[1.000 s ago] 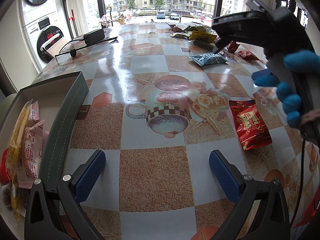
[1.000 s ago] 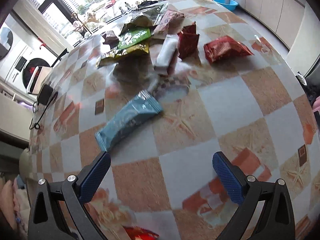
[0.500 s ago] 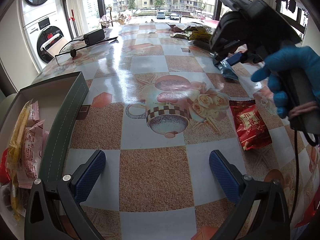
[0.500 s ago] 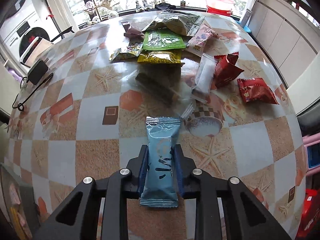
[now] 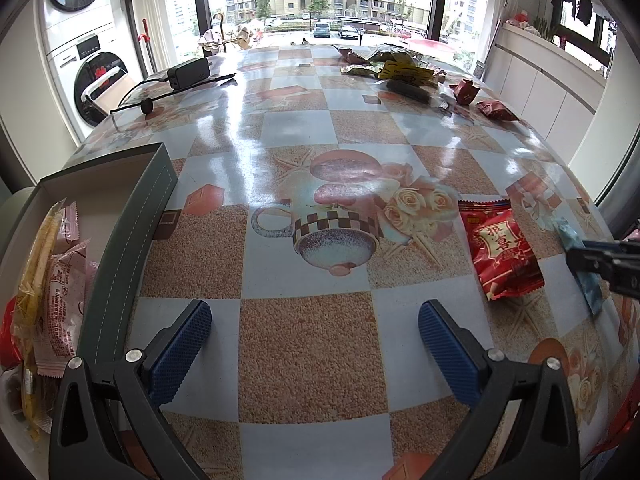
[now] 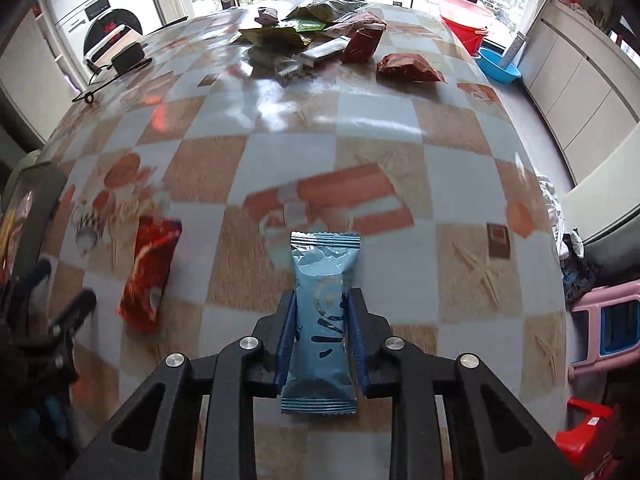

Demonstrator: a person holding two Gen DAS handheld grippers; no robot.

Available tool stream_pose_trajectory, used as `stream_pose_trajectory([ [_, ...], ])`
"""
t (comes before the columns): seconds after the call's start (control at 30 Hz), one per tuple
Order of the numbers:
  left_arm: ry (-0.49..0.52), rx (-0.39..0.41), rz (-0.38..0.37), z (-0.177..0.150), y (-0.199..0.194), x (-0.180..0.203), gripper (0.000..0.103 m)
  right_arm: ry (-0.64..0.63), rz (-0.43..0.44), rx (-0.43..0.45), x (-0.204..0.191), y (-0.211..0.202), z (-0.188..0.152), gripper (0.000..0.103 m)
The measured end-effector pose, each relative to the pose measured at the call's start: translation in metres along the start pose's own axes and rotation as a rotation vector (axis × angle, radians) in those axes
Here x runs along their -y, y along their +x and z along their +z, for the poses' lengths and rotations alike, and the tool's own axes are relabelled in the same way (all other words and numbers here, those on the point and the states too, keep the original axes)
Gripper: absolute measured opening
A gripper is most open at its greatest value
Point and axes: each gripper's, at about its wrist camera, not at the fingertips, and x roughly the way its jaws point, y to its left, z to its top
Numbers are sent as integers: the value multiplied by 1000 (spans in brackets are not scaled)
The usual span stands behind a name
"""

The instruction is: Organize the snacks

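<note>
My right gripper (image 6: 322, 316) is shut on a light blue snack packet (image 6: 322, 280) and holds it above the table; the packet also shows at the right edge of the left wrist view (image 5: 582, 276). My left gripper (image 5: 314, 344) is open and empty, low over the table. A red snack packet (image 5: 500, 252) lies on the table right of it, also in the right wrist view (image 6: 150, 272). A dark open box (image 5: 120, 240) at the left holds several snack packets (image 5: 56, 288). A pile of snacks (image 6: 320, 36) lies at the table's far end.
A black power adapter (image 5: 188, 72) with its cable lies at the far left of the table. A washing machine (image 5: 92, 60) stands behind. Red and blue basins (image 6: 464, 12) and a pink stool (image 6: 608, 320) stand on the floor at the right.
My right gripper closed on the blue packet, lifted it and carried it back toward the near right side of the table. My left gripper stayed still and open.
</note>
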Motion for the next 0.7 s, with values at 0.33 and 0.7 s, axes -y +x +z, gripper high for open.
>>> stream_pose_trajectory([
  [0.33,-110,-93,-158,22,-22,20,103,34,39,73,21,-18,-25,86],
  [0.7,-65,-212,-95,59,22,85,103,49,59,59,33,-15,-38,86],
])
